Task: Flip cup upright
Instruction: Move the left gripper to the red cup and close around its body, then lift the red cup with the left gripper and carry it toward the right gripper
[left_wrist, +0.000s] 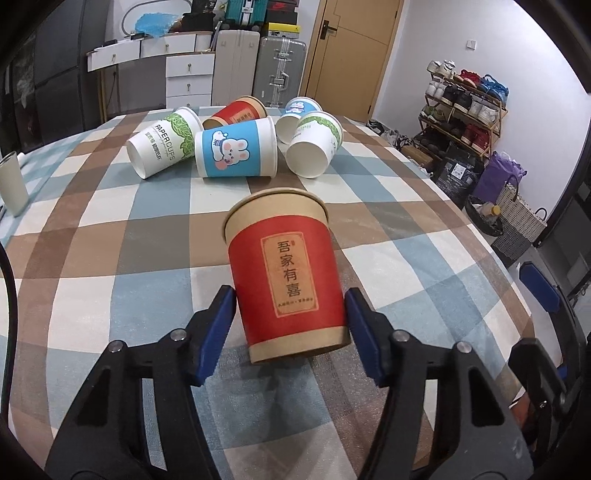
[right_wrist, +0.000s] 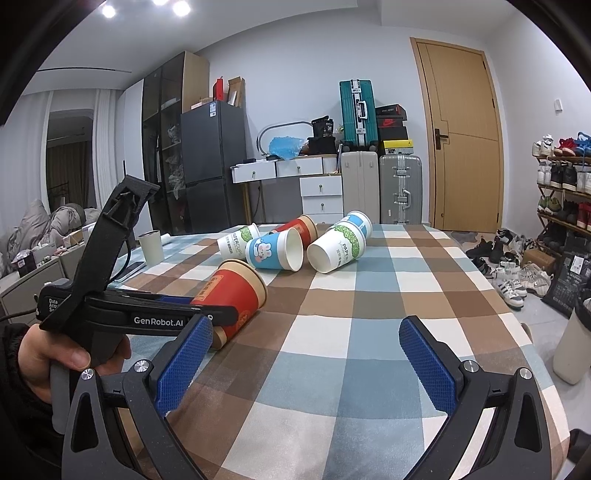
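Blue-padded fingers of the left gripper are clamping a red cup with a kraft rim and Chinese label, tilting it just above the checkered tablecloth. Beyond it, five tipped cups are lying clustered, while the right gripper is hovering spread wide, holding nothing.

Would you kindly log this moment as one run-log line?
left claw: astride tilted red cup, contact unclear | right claw: open, empty | five cups lying behind
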